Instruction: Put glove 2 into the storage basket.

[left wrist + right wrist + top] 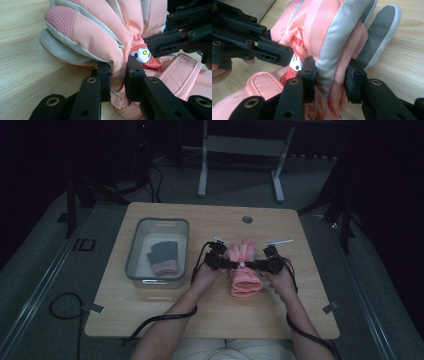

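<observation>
A pink and grey padded glove (pixel 245 279) lies on the wooden table (pixel 165 310), fingers pointing away from the person. My left gripper (pixel 235 264) comes in from the left. In the left gripper view, my left gripper (pixel 118 72) is shut on a pinched fold of the glove (pixel 100 32) near a small cartoon patch (pixel 142 55). My right gripper (pixel 252 265) comes in from the right. In the right gripper view, my right gripper (pixel 329 75) has its pads pressed on a thicker grey-and-pink fold of the glove (pixel 332 27). The two grippers' tips nearly meet over the glove's middle.
A clear plastic bin (pixel 134 251) stands at the table's left and holds a dark grey glove with a pink cuff (pixel 163 256). A round cable hole (pixel 247 219) sits near the far edge. Cables trail off the near edge.
</observation>
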The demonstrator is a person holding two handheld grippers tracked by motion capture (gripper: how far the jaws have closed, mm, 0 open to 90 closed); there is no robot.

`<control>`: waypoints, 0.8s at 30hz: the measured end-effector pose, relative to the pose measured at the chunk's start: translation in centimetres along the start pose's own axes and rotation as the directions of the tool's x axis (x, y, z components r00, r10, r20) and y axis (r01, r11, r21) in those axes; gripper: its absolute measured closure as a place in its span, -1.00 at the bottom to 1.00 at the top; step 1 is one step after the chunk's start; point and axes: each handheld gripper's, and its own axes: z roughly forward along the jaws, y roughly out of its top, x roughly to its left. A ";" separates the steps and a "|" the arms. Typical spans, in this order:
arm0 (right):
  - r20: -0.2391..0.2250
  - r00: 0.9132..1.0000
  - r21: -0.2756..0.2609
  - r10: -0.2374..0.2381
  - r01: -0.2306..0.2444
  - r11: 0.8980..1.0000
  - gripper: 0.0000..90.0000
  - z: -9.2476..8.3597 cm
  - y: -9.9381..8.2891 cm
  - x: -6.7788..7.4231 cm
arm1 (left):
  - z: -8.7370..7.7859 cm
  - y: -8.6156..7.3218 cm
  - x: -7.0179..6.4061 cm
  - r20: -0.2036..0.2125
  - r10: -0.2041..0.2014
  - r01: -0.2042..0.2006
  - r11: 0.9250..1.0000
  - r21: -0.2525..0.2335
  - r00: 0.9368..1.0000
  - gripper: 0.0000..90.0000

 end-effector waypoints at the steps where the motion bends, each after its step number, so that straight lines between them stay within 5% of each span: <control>1: 0.000 1.000 -0.013 0.001 -0.001 1.000 0.45 -0.2 0.0 0.1 | -0.3 0.1 -0.2 -0.002 0.006 -0.006 1.000 -0.004 1.000 0.71; 14: -0.026 0.998 -0.121 -0.058 0.054 0.991 0.47 -3.4 2.7 3.3 | -5.9 2.3 -2.7 -0.061 0.070 -0.074 0.995 -0.065 0.996 0.73; 24: -0.028 0.990 -0.145 -0.136 0.130 0.981 0.47 -3.5 4.7 7.2 | -10.4 2.2 -2.7 -0.114 0.078 -0.087 0.993 -0.081 0.990 0.73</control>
